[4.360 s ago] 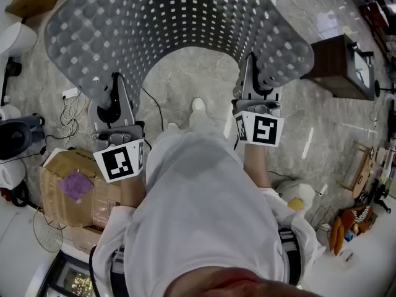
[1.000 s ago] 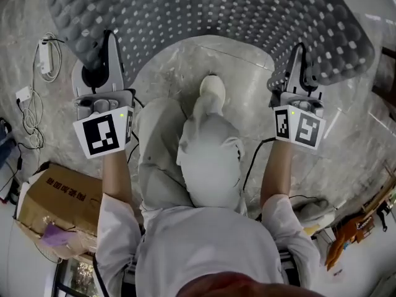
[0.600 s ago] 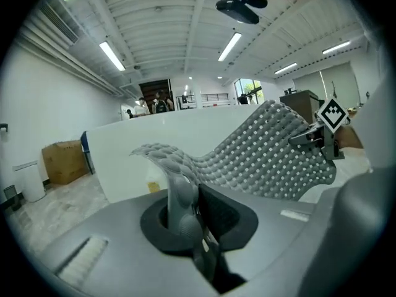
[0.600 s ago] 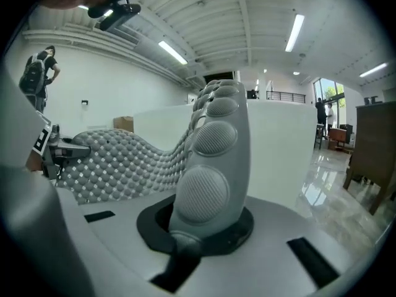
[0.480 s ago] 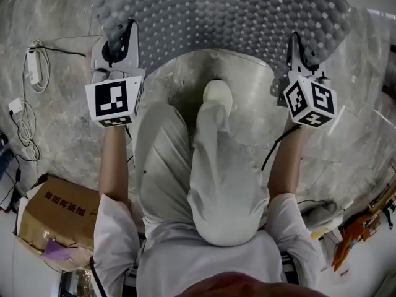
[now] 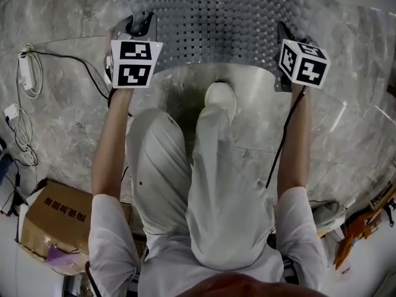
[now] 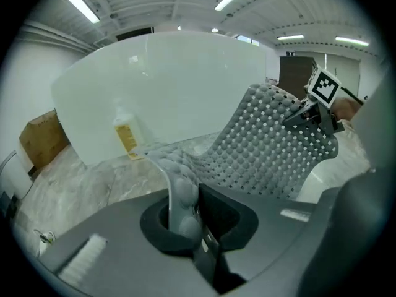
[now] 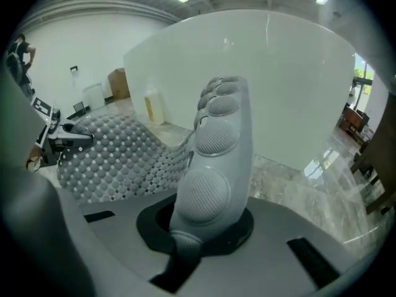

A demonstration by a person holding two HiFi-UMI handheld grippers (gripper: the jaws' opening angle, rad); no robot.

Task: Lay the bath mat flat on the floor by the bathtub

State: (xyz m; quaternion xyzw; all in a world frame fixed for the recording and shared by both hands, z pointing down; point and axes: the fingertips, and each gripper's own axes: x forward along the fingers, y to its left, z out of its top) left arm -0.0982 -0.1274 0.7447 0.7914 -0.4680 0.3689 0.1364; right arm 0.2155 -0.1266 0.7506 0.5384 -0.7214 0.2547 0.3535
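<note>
status: bath mat [image 6: 235,23] clamped at both near corners, in front of the bathtub [image 7: 173,85]

One corner of the grey perforated mat is clamped in the left tool [image 7: 184,210], jaws closed on it. The other corner is clamped in the right tool [image 8: 199,223] and stands upright out of its closed jaws. In the head view the mat is seen across the top centre of the frame. Its near edge is arched between the two tools, above a white shoe [image 6: 219,98] on the marble floor [image 6: 62,110]. The mat is not flat: a sagging curve is seen in both gripper views. The white tub wall fills the background behind it, with a yellow-labelled bottle [image 7: 127,136] at its foot. A cardboard box [image 6: 52,218] and a cable [image 6: 28,73] are seen at the left of the head view.
</note>
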